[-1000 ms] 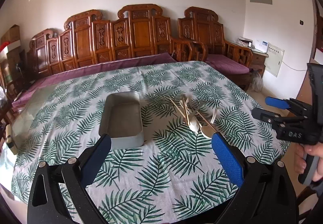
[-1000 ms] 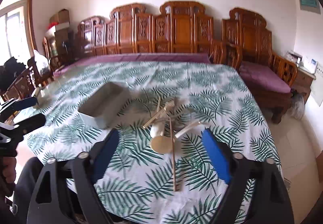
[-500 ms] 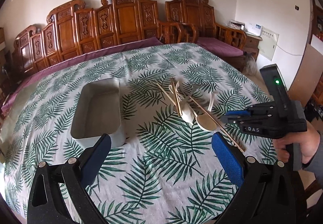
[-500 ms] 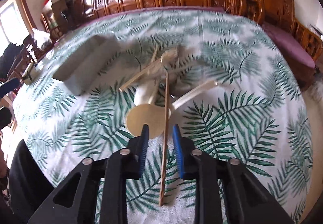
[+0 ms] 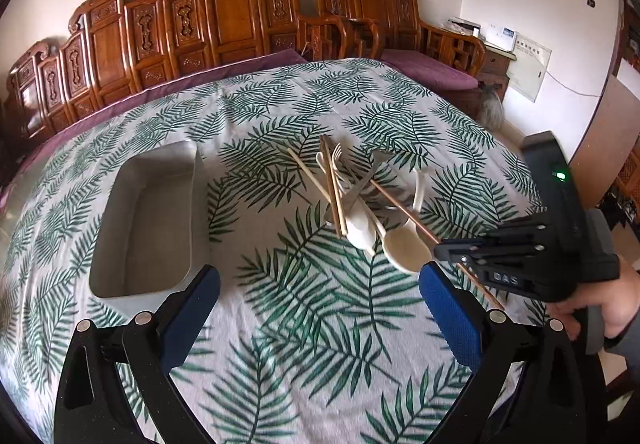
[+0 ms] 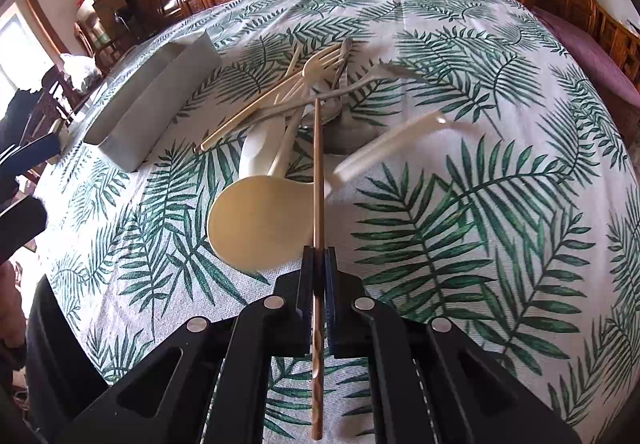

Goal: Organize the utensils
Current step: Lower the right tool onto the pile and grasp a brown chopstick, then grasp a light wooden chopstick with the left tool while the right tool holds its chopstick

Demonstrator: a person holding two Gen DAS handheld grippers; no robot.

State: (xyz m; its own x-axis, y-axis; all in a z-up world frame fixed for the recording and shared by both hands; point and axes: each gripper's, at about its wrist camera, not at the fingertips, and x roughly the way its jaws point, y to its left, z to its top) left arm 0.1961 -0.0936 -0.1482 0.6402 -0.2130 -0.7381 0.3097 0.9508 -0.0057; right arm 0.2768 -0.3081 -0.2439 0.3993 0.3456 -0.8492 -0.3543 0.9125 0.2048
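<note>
A pile of utensils (image 5: 352,200) lies mid-table: cream spoons, a fork and wooden chopsticks. A grey rectangular tray (image 5: 148,220) stands empty to their left; it also shows in the right wrist view (image 6: 156,100). My right gripper (image 6: 319,256) is shut on a long wooden chopstick (image 6: 318,172) near its lower end, beside a wide cream spoon (image 6: 260,224). In the left wrist view the right gripper (image 5: 444,246) sits at the pile's right edge. My left gripper (image 5: 320,296) is open and empty above the near tablecloth.
The table (image 5: 304,364) has a palm-leaf cloth. Carved wooden chairs (image 5: 224,28) line its far side. A side cabinet (image 5: 496,56) stands at the far right. The person's hand (image 5: 600,308) holds the right gripper.
My right gripper has moved down over the chopstick and shut on it. My left gripper has moved closer to the table and stays open.
</note>
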